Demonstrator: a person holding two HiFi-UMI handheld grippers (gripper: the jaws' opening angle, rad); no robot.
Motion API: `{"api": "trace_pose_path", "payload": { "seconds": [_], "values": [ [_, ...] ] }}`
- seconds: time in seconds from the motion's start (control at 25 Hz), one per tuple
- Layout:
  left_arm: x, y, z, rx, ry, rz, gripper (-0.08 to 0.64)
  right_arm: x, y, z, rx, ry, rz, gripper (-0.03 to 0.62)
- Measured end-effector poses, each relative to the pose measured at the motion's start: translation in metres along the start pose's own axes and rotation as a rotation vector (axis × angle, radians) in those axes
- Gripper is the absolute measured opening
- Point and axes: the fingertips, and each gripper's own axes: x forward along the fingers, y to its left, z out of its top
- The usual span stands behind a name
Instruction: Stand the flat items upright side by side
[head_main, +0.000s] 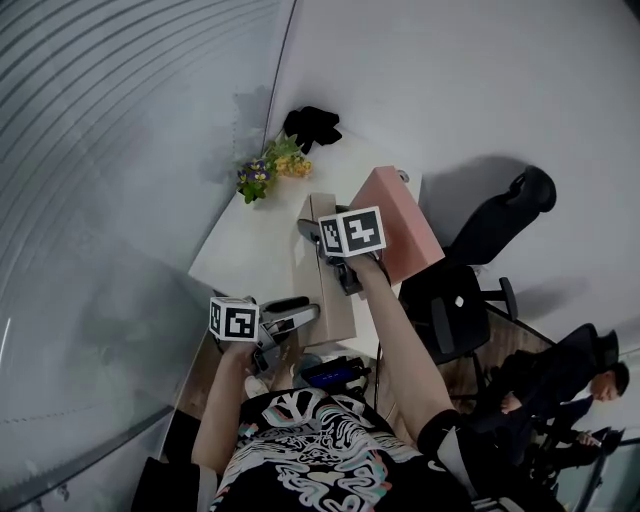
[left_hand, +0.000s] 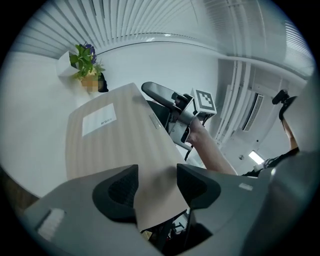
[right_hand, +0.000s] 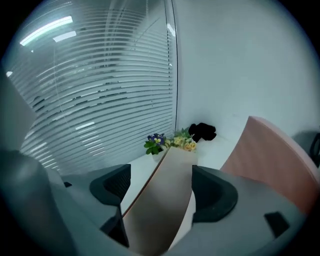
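White table (head_main: 255, 240), beige folder (left_hand: 115, 150) with white label (left_hand: 98, 120), pink folder (head_main: 405, 220), purple-yellow flowers (head_main: 272, 168)

Overhead plus two close views, flowers (head_main: 268, 170) shared

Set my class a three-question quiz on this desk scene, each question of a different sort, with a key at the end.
1. Which stands on the table near the blinds? A flowers; B a mug; C a lamp.
2. True or false: the beige board passes between the jaws of the right gripper.
3. Fill in: the second board, to the right of the beige one in the head view, is ____.
Key: 1 A; 2 true; 3 pink.
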Motion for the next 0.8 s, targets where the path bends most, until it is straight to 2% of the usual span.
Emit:
{"api": "trace_pose_path", "payload": {
  "seconds": [0.12, 0.2, 0.32, 0.48, 0.56, 0.8],
  "values": [
    [0.001, 0.003, 0.001, 0.015, 0.01, 0.015, 0.224, 0.005, -0.007, -0.003, -0.034, 0.038, -0.051, 0.382],
    [0.003, 0.003, 0.004, 0.009, 0.005, 0.01, 0.222, 0.006, -0.01, -0.001, -0.027, 0.037, -0.073, 0.413],
    [0.007, 0.003, 0.004, -0.002, 0.004, -0.009, 0.222, 0.008, -0.011, -0.002, 0.03, 0.032, -0.044, 0.414],
    [0.009, 0.006, 0.003, -0.01, 0.008, -0.014, 0.222, 0.014, -0.012, -0.009, 0.049, 0.071, -0.014, 0.409],
    [0.01, 0.007, 0.003, -0.013, 0.022, -0.021, 0.219, 0.015, -0.014, -0.012, 0.048, 0.09, -0.015, 0.341],
    [0.011, 0.007, 0.001, -0.012, 0.06, -0.027, 0.21, 0.017, -0.011, -0.015, 0.035, 0.109, -0.011, 0.348]
  ]
}}
